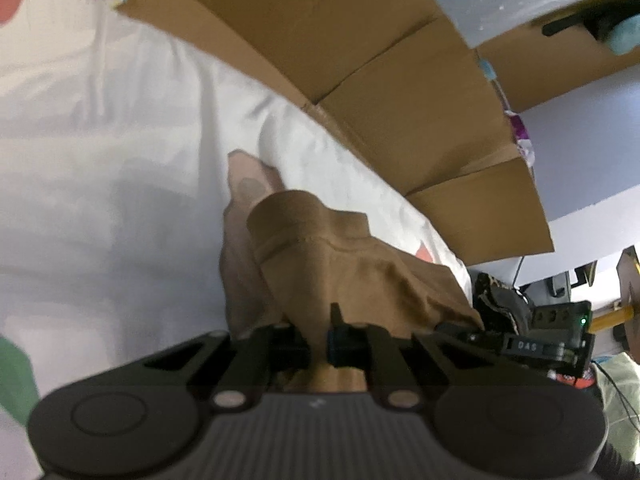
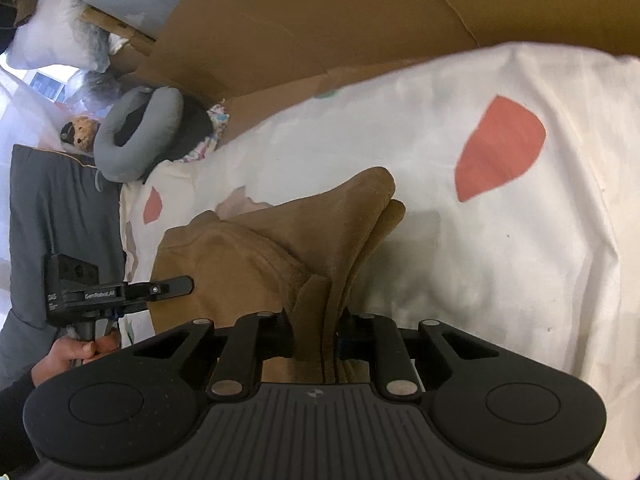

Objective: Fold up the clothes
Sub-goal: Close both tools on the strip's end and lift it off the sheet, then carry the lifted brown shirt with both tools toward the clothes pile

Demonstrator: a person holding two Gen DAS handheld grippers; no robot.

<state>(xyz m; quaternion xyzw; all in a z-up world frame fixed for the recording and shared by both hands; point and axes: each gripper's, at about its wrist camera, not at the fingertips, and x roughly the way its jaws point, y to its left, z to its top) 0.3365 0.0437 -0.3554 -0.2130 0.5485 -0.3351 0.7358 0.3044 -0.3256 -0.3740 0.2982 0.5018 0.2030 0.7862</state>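
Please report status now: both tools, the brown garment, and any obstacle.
Left tool and right tool shut on brown garment. Garment partly lifted off white sheet. Cardboard close behind.

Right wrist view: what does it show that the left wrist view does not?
Only the right wrist view shows the grey neck pillow, a red patch on the sheet, and the hand carrying the left tongs. Only the left wrist view shows a cuffed sleeve. Both show the brown garment pinched in their own tongs, the white sheet and cardboard.
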